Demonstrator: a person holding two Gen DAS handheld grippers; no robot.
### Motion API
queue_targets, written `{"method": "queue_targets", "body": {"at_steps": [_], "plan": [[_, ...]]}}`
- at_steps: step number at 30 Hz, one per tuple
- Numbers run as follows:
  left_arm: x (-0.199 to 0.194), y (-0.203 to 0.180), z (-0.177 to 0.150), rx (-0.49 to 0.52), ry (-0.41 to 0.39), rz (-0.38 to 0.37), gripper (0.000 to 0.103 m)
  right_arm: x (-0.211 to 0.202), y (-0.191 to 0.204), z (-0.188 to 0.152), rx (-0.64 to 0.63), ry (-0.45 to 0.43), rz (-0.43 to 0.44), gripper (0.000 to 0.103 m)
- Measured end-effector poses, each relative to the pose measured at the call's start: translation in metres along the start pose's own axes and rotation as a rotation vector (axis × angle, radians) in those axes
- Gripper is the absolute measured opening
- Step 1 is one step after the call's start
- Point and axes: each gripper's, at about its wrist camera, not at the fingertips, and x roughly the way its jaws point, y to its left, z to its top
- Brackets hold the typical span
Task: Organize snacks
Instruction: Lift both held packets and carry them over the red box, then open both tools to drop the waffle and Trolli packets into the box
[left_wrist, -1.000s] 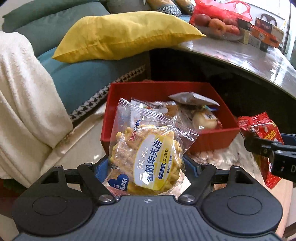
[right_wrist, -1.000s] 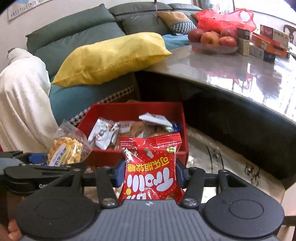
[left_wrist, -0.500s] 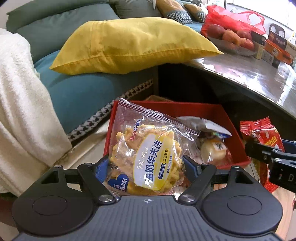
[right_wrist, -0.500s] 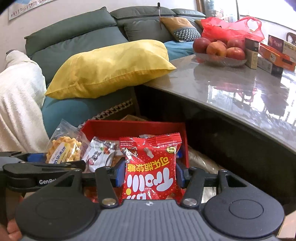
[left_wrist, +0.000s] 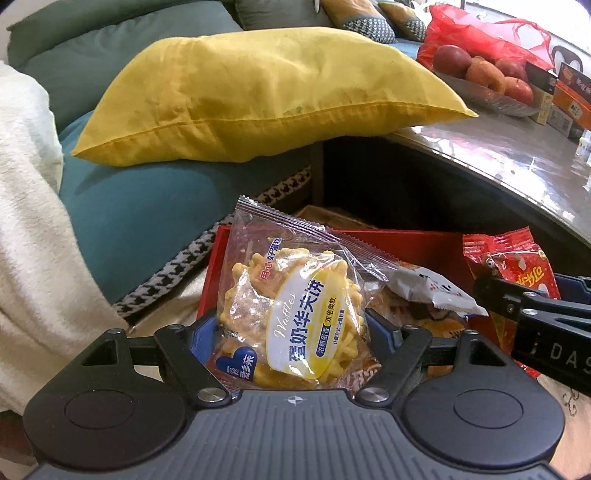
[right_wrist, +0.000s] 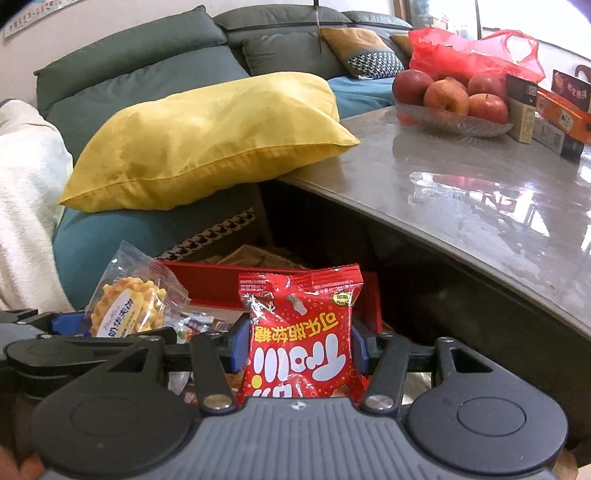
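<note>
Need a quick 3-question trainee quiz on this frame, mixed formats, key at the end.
1. True or false: the left gripper holds the waffle packet.
2. The right gripper is shut on: A) an apple B) the red candy packet C) the yellow pillow.
3. Fill in: the apples sit in a glass dish on the ____.

Key:
1. True; its fingers clamp the packet's sides.
2. B.
3. Table; the red box of snacks lies lower, in front of the grippers.
</note>
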Motion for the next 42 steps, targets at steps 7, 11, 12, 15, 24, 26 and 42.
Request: {"method": "queue_targets", "body": {"at_steps": [7,11,12,15,24,26,42], "plan": [[0.010,0.001,0.007,-0.006,0.008,0.007,0.084,0.013,0.003,0.004,-0.016,0.013,-0.001,0.050],[0.016,0.001,0.009,-0.006,0.014,0.011,0.084,0.019,0.004,0.004,-0.025,0.023,-0.005,0.050],[0.017,0.001,0.008,-0.003,0.016,0.013,0.084,0.021,0.004,0.004,-0.026,0.027,-0.007,0.050],[0.022,0.000,0.008,0.000,0.026,0.018,0.084,0.026,0.005,0.004,-0.031,0.037,-0.011,0.050],[0.033,-0.002,0.009,0.004,0.046,0.021,0.084,0.038,0.003,0.003,-0.033,0.066,-0.017,0.050],[0.037,-0.001,0.008,0.006,0.052,0.022,0.084,0.040,0.002,0.001,-0.033,0.072,-0.022,0.050],[0.051,-0.005,0.007,0.022,0.085,0.026,0.085,0.051,0.005,0.003,-0.029,0.124,-0.025,0.050]]}}
